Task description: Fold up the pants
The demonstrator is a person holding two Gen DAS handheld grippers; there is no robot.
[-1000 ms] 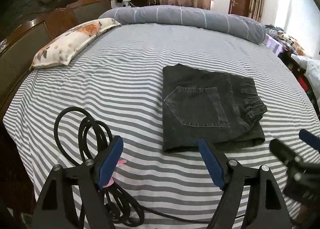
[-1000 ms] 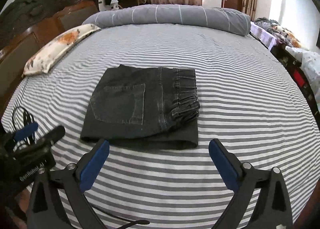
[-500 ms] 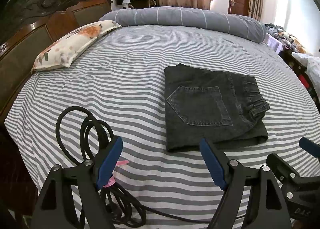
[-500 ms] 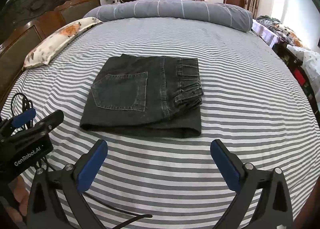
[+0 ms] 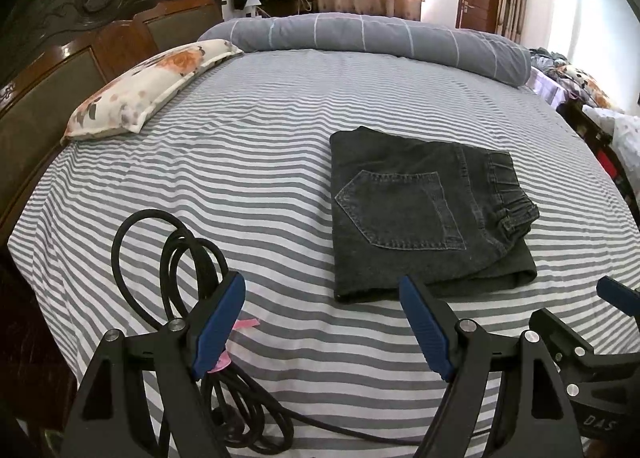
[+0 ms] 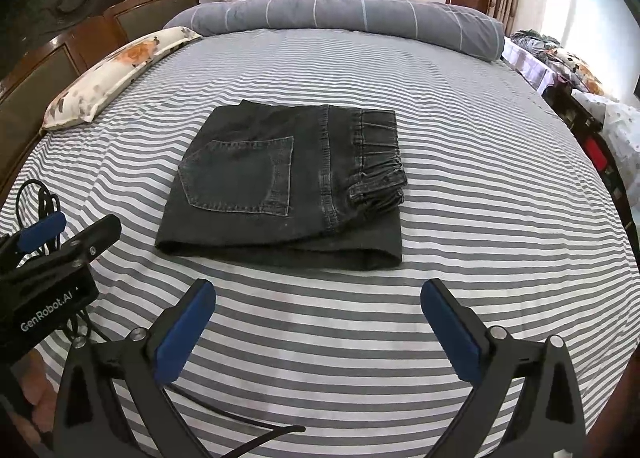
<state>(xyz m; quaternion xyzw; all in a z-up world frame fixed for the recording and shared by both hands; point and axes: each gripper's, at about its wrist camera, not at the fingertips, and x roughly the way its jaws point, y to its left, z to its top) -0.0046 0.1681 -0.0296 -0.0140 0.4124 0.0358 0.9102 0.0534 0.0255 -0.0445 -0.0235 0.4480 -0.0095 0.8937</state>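
Folded black denim pants (image 6: 288, 185), back pocket (image 6: 240, 175) uppermost, elastic waistband toward 3 o'clock, lying flat at the centre of a bed (image 6: 480, 161) covered by a grey-and-white striped sheet. In the left wrist view the pants (image 5: 424, 213) sit toward 2 o'clock. Right tongs (image 6: 316, 322): jaws wide apart, blue pads empty, held above the sheet just short of the pants' near edge at 6 o'clock. Left tongs (image 5: 322, 322): jaws likewise wide apart and holding nothing, at 7 o'clock of the pants; the right-hand pad overlaps the pants' near corner in view, contact undeterminable. A coiled black cable (image 5: 180, 258) with a pink tag lies on the sheet beneath the left tongs. Floral pillow (image 6: 116, 73) at 10 o'clock beside the carved wooden headboard (image 6: 80, 25); grey rolled quilt (image 6: 340, 17) at 12 o'clock.
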